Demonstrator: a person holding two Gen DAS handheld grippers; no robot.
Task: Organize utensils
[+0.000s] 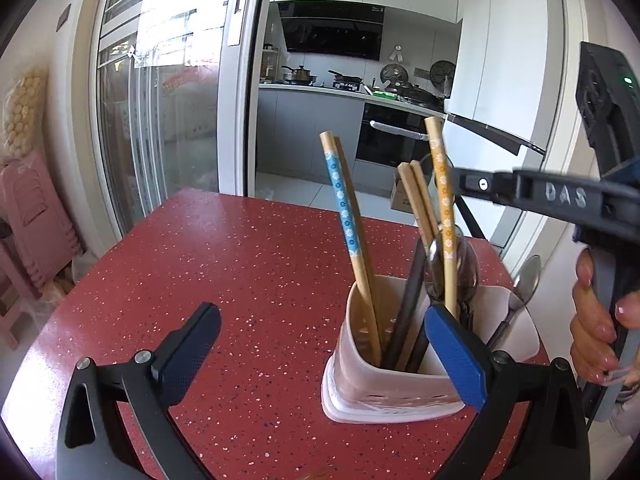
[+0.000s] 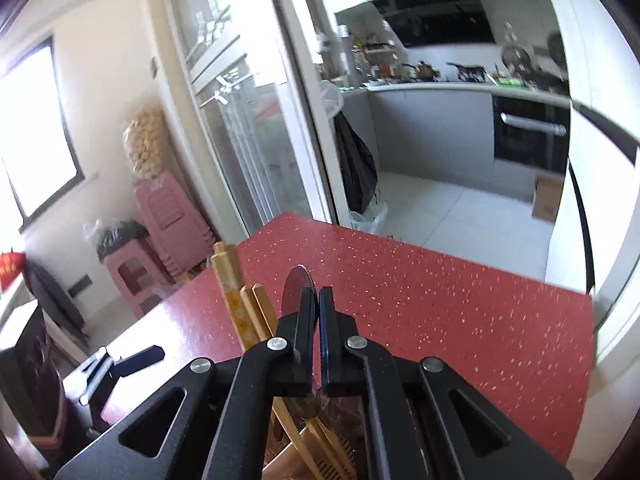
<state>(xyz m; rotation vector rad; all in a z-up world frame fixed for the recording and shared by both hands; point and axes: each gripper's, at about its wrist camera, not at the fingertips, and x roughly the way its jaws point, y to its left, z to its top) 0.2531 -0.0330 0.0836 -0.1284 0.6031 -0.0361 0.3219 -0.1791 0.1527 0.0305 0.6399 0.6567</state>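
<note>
On the red speckled table [image 1: 248, 248], toward its right edge, stands a white utensil holder [image 1: 360, 376] holding chopsticks [image 1: 346, 220] and a spoon [image 1: 524, 280]. The left gripper [image 1: 320, 352] hangs released, jaws wide, one finger against the holder's rim. The right gripper [image 2: 319, 308] is clenched on what looks like a spoon bowl [image 2: 294, 284], blurred, above the holder.

You have a white utensil holder [image 1: 372, 384] standing upright on the red speckled surface [image 1: 248, 264]. In it, leaning, stand a blue-flowered chopstick [image 1: 343, 208], an orange-flowered chopstick [image 1: 443, 196], plain bamboo chopsticks [image 1: 416, 200] and dark chopsticks [image 1: 408, 300]. A metal spoon [image 1: 526, 278] stands in the holder's right compartment.
</note>
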